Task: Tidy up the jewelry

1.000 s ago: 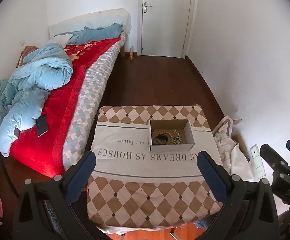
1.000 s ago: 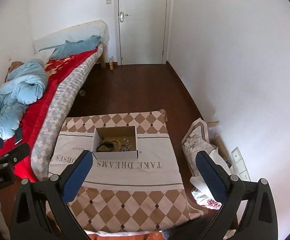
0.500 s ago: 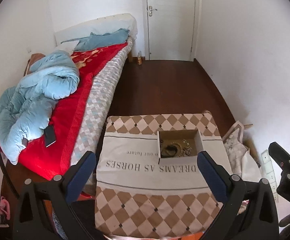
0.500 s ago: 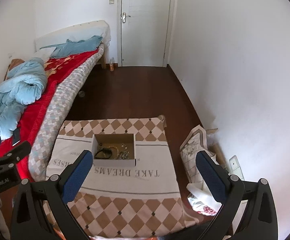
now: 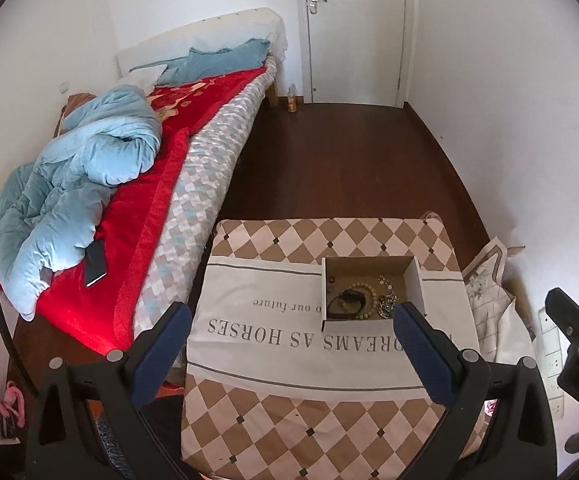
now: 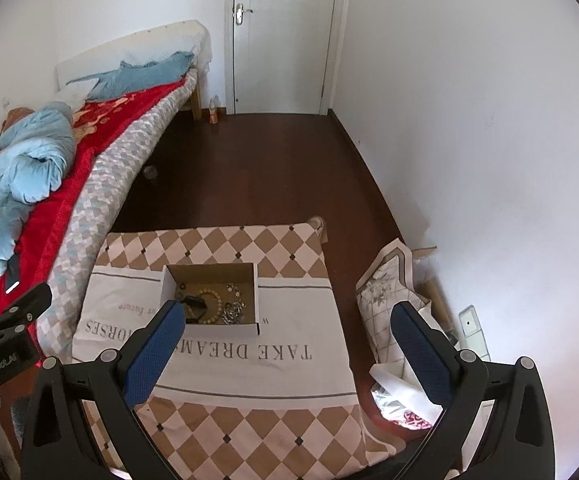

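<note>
A small open cardboard box [image 5: 415, 280] stands on the cloth-covered table [image 5: 289, 352]; it also shows in the right wrist view [image 6: 255, 288]. Inside lie a beige bead bracelet [image 5: 369, 300], a black band [image 5: 345, 306] and silver chain pieces [image 5: 387, 304]. My left gripper [image 5: 291, 338] is open and empty, held high above the table's near side. My right gripper [image 6: 289, 334] is open and empty, also high above the table, right of the box. Each gripper shows at the edge of the other's view.
A bed [image 5: 193, 168] with a red blanket, a blue duvet [image 5: 69, 184] and a phone [image 5: 95, 268] runs along the table's left side. Bags [image 6: 393, 300] and a power strip [image 6: 473, 332] lie on the floor to the right by the white wall. Dark wood floor reaches the door [image 6: 285, 36].
Both grippers have drifted left and tilted up, so the table and box sit lower and further right in the views. Both stay open and empty.
</note>
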{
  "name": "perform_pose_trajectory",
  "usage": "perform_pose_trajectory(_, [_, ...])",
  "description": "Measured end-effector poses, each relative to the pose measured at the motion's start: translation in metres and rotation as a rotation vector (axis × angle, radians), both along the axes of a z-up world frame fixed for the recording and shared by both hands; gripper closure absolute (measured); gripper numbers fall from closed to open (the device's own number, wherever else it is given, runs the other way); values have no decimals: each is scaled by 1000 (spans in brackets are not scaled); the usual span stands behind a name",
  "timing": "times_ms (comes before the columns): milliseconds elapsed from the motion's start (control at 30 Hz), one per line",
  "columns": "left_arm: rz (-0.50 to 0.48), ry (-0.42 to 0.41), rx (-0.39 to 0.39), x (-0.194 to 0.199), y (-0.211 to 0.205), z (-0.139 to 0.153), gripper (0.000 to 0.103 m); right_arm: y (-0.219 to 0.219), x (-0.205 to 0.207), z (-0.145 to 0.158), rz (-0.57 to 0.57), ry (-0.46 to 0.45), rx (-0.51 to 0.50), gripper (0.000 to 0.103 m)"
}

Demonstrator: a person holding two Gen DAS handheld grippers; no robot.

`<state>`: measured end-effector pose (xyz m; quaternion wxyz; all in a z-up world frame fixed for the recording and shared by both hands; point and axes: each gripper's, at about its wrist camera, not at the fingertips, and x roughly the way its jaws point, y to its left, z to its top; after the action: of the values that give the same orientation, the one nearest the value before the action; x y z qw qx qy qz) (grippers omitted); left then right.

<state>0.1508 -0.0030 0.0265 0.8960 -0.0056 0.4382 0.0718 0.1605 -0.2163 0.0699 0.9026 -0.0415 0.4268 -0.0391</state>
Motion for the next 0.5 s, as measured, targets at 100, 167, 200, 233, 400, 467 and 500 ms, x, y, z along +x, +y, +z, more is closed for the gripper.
perform_pose_trajectory(100, [-2, 10, 2, 1, -2, -3, 0, -1, 3, -8, -1, 18, 3, 0])
perform_pose_trajectory(167, [-2, 14, 8, 2, -3, -5, 0, -1, 3, -11, -1, 27, 5, 0])
perform_pose_trajectory(200, [-2, 16, 10, 2, -3, -6, 0, -1, 3, -13, -1, 30, 4, 0])
perform_pose_trajectory(233, [-2, 16, 12, 3, -3, -6, 0, -1, 3, -14, -2, 32, 4, 0])
perform_pose_trajectory(400, [4, 20, 14, 4, -1, -8, 0, -1, 3, -16, -1, 39, 7, 0])
perform_pose_trajectory(467, [4, 18, 16, 4, -1, -8, 0, -1, 2, -17, 3, 40, 5, 0])
perform_pose_trajectory(500, [3, 19, 17, 4, -1, -8, 0, 0, 2, -17, 4, 39, 7, 0])
